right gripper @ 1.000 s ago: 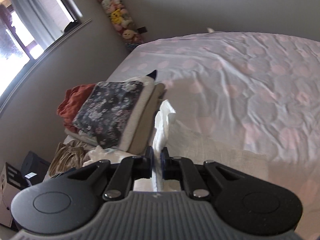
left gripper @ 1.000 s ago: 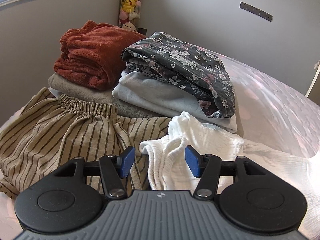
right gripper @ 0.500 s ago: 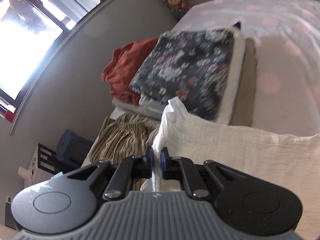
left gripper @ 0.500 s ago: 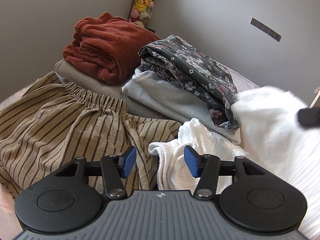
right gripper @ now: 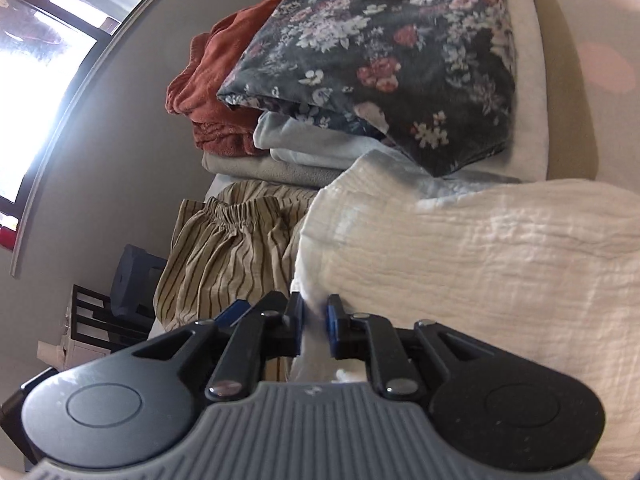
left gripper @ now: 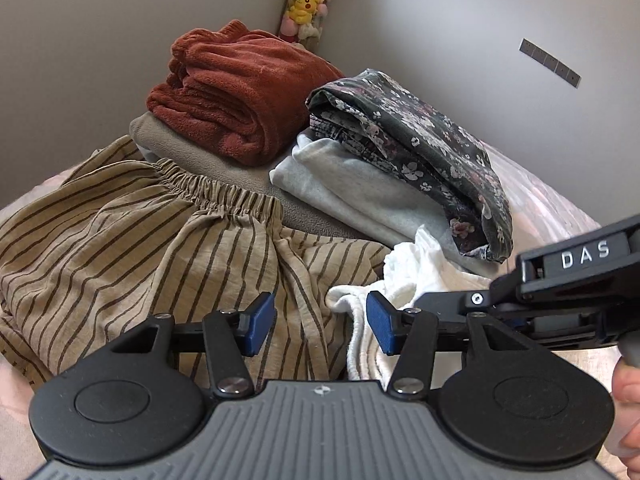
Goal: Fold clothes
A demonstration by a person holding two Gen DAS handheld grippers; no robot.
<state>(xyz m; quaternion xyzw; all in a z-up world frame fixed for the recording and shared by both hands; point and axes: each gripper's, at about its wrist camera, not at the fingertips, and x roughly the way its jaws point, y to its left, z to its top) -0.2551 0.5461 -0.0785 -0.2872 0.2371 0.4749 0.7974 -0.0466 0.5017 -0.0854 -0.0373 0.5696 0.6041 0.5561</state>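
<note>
Two grippers work on one white garment (right gripper: 480, 264) that lies on the bed, in front of the folded piles. A second ago the right gripper (right gripper: 315, 326) was clamped on a thin edge of this cloth high above the bed; now it is low beside the piles and its jaws are opening, with the white cloth between them. In the left view the right gripper (left gripper: 576, 280) now comes in from the right edge, where before only cloth was seen. The left gripper (left gripper: 320, 322) is half wide and holds nothing; the bunched end of the white garment (left gripper: 400, 280) lies between and past its blue pads (left gripper: 260, 320).

From left to right I count one striped garment (left gripper: 140, 248), one rust fleece (left gripper: 240, 96), one beige layer (left gripper: 200, 156), one pale grey piece (left gripper: 352, 188) and one floral piece (left gripper: 420, 140).

Only the right view shows a window (right gripper: 36, 92) and dark furniture (right gripper: 132, 280); only the left view shows plush toys (left gripper: 308, 4) and a thumb (left gripper: 628, 384).
</note>
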